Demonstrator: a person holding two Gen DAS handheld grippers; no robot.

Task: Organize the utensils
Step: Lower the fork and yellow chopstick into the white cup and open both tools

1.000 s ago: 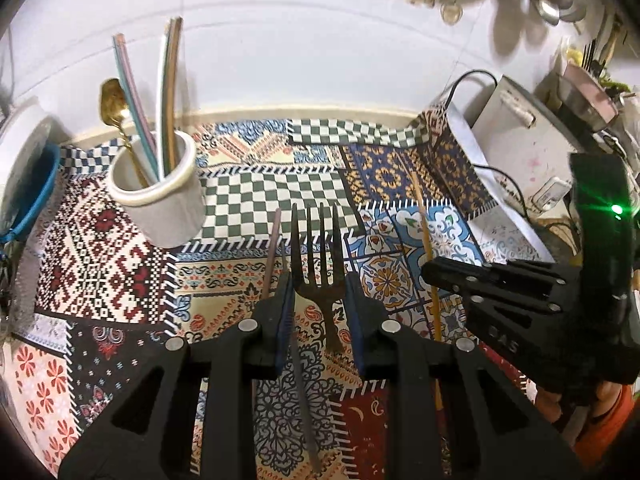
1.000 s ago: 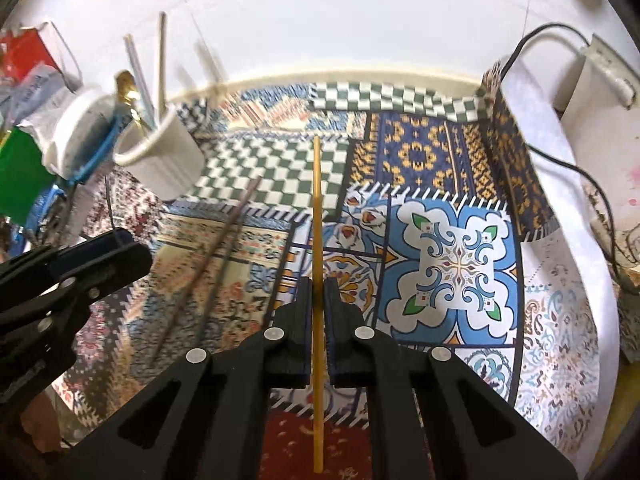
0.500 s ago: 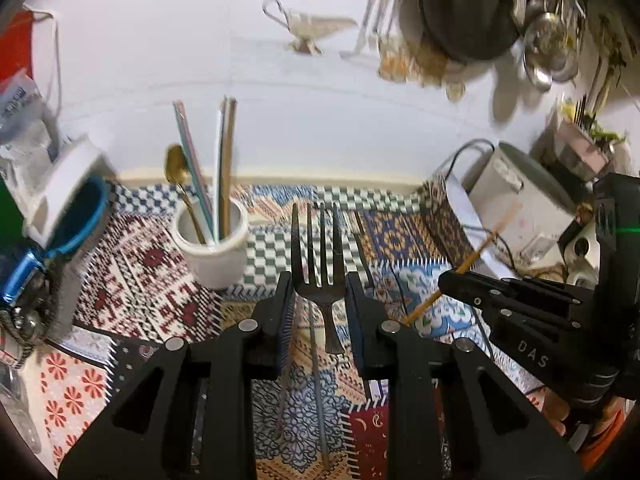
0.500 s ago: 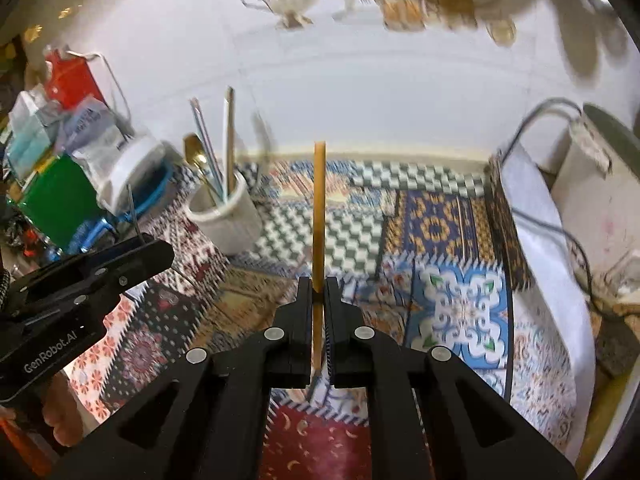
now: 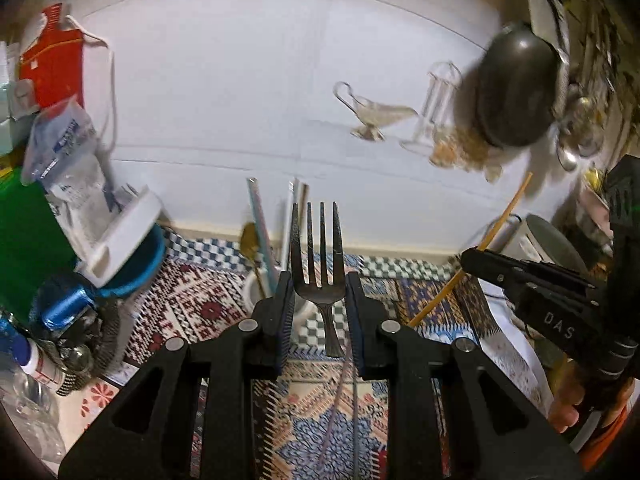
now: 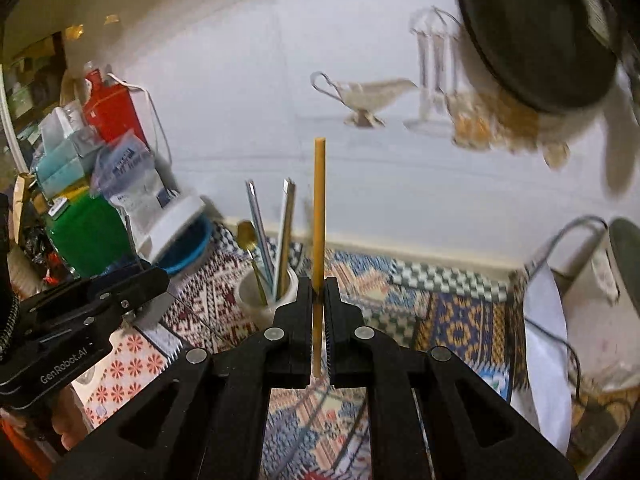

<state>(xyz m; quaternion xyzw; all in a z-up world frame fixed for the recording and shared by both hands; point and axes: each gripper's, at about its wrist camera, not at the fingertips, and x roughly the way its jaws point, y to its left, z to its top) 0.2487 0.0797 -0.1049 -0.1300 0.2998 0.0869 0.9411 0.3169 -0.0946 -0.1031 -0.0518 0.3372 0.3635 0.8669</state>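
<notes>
My left gripper (image 5: 318, 280) is shut on a dark metal fork (image 5: 318, 256), tines pointing up, lifted above the patterned cloth (image 5: 208, 312). My right gripper (image 6: 319, 284) is shut on a yellow chopstick (image 6: 319, 208) that stands upright. A white utensil cup (image 6: 256, 300) with straws and a gold spoon (image 6: 246, 234) stands just beyond both grippers; in the left wrist view the cup (image 5: 252, 284) is partly hidden by my left finger. The right gripper (image 5: 468, 258) shows at the right edge there, and the left gripper (image 6: 156, 276) at the left in the right wrist view.
Two thin sticks (image 5: 336, 408) lie on the cloth below the left gripper. A blue and white container (image 5: 128, 248), a green box (image 5: 28, 240) and bags crowd the left. A white appliance (image 6: 592, 288) with a cord stands right. A dark pan (image 5: 516, 92) hangs on the wall.
Both grippers have risen off the cloth with the fork and the chopstick held in them, and tilted up toward the wall. The cup now sits close behind the fingertips.
</notes>
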